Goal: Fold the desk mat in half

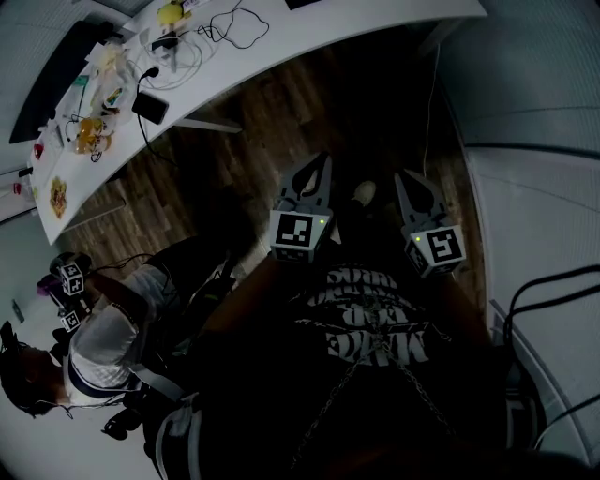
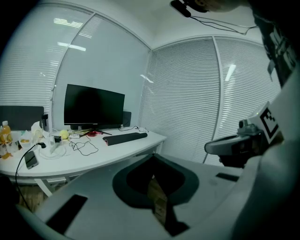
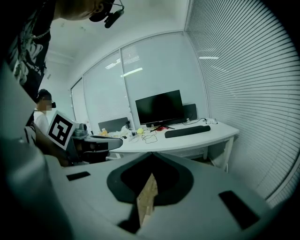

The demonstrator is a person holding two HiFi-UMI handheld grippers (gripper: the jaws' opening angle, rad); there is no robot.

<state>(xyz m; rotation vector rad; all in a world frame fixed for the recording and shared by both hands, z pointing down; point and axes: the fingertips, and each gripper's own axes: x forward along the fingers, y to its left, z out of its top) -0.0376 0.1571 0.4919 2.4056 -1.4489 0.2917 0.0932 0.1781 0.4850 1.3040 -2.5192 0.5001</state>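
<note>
Long dark desk mat [image 2: 124, 138] on desk [image 2: 105, 157]

Two tongs at centre: left tongs [image 1: 323, 161] and right tongs [image 1: 403, 178]. Four marker cubes [image 1: 293, 232]: two on the tongs, two beside the second person [image 1: 103, 347], one in number, at 8 o'clock. One white table [image 1: 309, 28] at 12 o'clock bears one monitor [image 2: 93, 107], one rolled dark mat [image 2: 124, 138], one phone [image 1: 150, 108] and one round yellow item [image 1: 170, 13]. Clutter at 10 o'clock is too small to count.
</note>
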